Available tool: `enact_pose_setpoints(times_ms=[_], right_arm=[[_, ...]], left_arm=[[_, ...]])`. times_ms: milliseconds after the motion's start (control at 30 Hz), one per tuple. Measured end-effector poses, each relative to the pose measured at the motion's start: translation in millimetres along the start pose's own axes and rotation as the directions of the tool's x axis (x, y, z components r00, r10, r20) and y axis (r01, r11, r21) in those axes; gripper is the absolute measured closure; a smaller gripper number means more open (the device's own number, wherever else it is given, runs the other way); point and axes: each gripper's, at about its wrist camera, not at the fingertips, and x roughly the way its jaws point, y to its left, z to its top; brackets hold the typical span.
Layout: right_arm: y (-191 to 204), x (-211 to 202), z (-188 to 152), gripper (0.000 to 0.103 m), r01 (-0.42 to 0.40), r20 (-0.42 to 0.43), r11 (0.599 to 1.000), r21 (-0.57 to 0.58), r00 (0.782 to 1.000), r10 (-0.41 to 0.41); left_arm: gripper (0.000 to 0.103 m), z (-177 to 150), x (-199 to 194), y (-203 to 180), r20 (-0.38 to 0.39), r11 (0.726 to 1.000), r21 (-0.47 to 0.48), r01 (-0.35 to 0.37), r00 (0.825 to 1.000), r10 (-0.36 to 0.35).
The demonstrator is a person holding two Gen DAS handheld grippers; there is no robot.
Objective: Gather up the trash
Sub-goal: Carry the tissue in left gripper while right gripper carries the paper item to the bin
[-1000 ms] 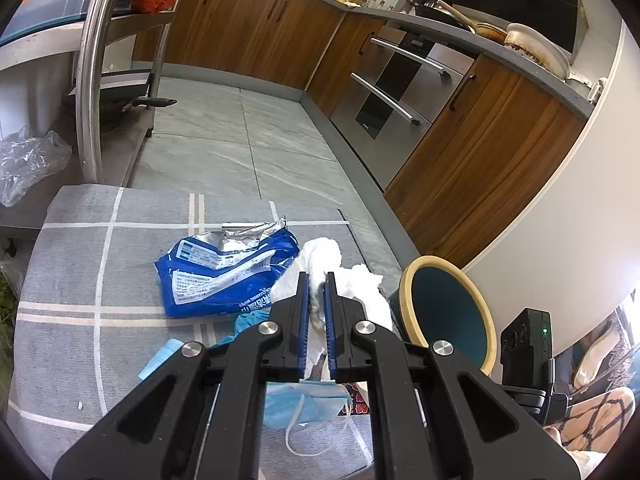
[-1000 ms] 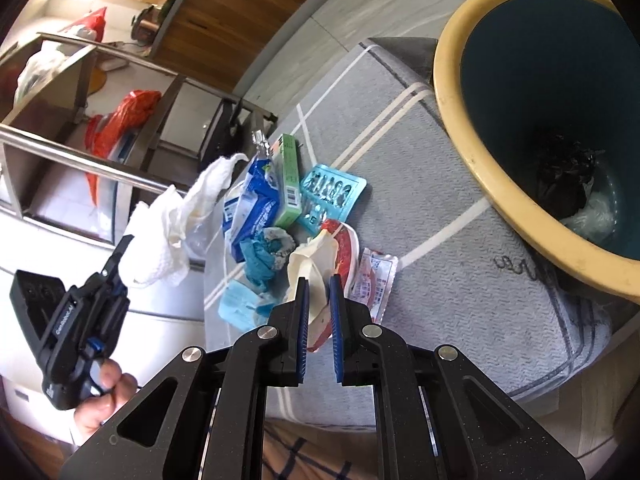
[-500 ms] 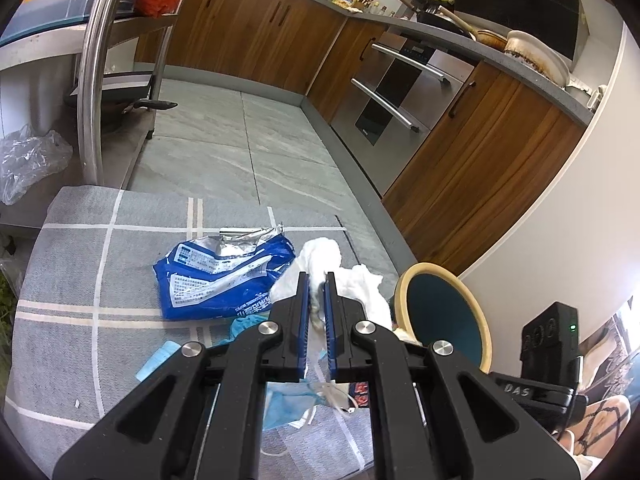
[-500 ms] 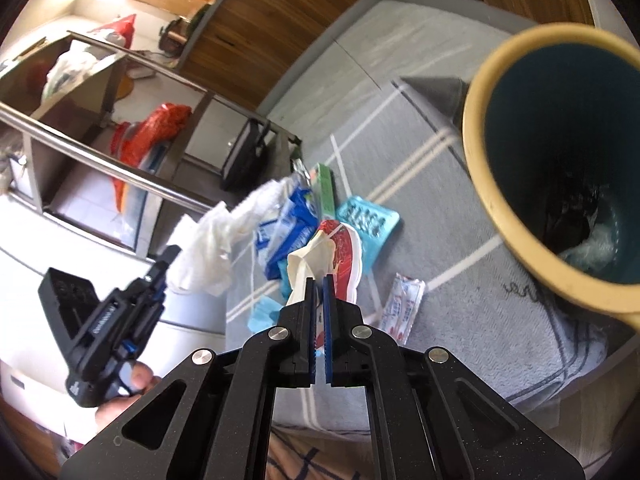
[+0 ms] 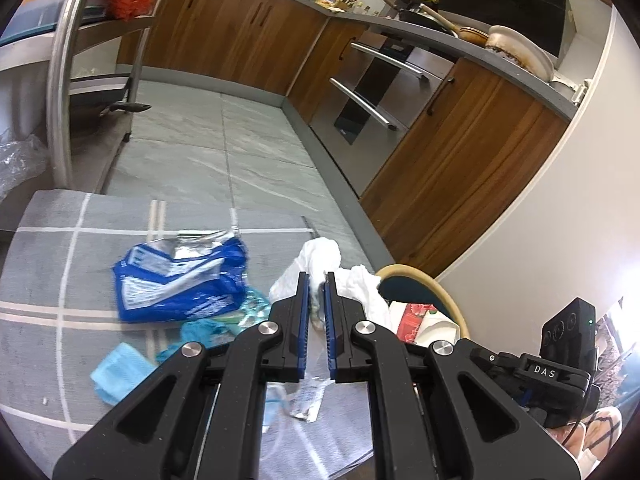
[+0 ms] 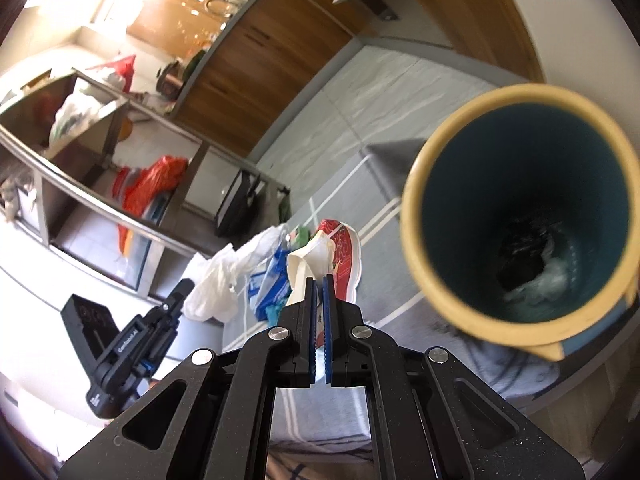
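my left gripper point(image 5: 316, 280) was pinched narrow on a crumpled white tissue point(image 5: 320, 252), which bulged out above and to the right of the blue pads. from the right wrist view the same tissue point(image 6: 224, 280) hung off the tip of that gripper, raised clear of the rug.

my right gripper point(image 6: 319, 284) was clamped almost flat on a red and white wrapper point(image 6: 340, 248), with a cream paper flap point(image 6: 308, 264) folded against its left side. the wrapper stood up past my fingertips, just left of the bin point(image 6: 416, 200). in the left wrist view that wrapper point(image 5: 416, 316) sat in front of the bin's yellow rim point(image 5: 452, 300).

the bin was dark teal inside with a thick yellow rim, and it stood at the corner of the grey rug point(image 5: 52, 240) with white stripes. at its bottom lay something black and something pale and crinkled, too blurred for me to name.

the rest of the trash was on the rug: a blue foil bag point(image 5: 180, 276) torn open at the top, a teal glove point(image 5: 200, 330) just below it, a light blue face mask point(image 5: 120, 372) near the front left, and a small clear sachet point(image 5: 308, 396) under my left fingers.
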Motion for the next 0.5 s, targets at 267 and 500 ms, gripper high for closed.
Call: enact_pose_setpoints(times_ms=[267,500], right_arm=[[-27.4,-41.6,10.8,0.099,0.024,0.095,0.999,0.042,0.995,-0.028],[-49.0,-68.0,18.2,0.099,0.06,0.167,0.995,0.081,0.983,-0.073]], left_arm=[[0.097,1.1,16.7,-43.6,0.003,0.998,0.026,0.063,0.998,-0.064],[0.097,-5.3,38.2,-89.3,-0.012,0.992,0.048,0.114,0.994,-0.113]])
